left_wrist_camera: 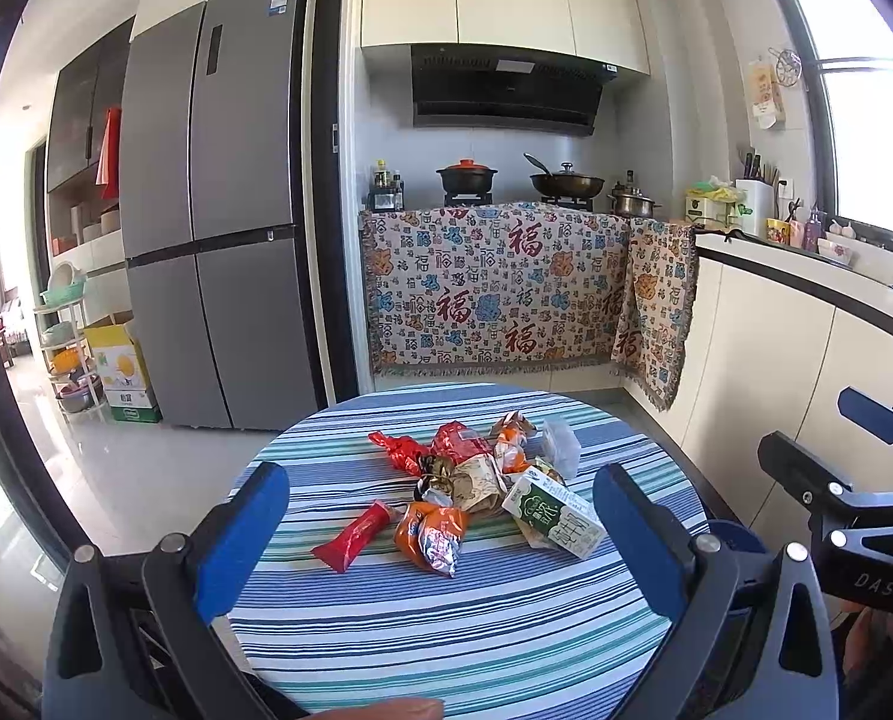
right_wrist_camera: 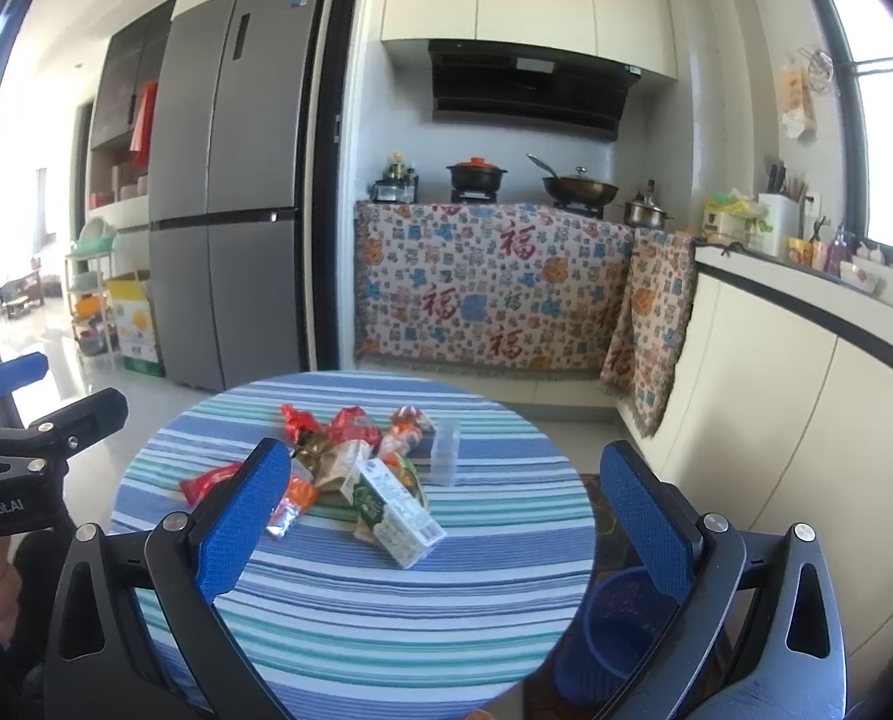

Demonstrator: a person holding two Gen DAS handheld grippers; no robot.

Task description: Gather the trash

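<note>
A pile of trash lies in the middle of a round table with a striped cloth (left_wrist_camera: 446,618). It holds a green and white drink carton (left_wrist_camera: 551,510), a red tube-like wrapper (left_wrist_camera: 356,534), an orange and silver snack bag (left_wrist_camera: 434,531), red foil wrappers (left_wrist_camera: 446,444) and a clear plastic piece (left_wrist_camera: 560,447). My left gripper (left_wrist_camera: 443,531) is open and empty, hovering above the table's near side. My right gripper (right_wrist_camera: 446,510) is open and empty, also above the table. The carton (right_wrist_camera: 395,510) and the clear piece (right_wrist_camera: 446,453) show in the right wrist view.
A blue plastic bin (right_wrist_camera: 617,624) stands on the floor right of the table (right_wrist_camera: 350,630). A grey fridge (left_wrist_camera: 206,216) stands behind at left. A stove counter draped with a patterned cloth (left_wrist_camera: 494,294) is behind. White cabinets (left_wrist_camera: 806,372) run along the right.
</note>
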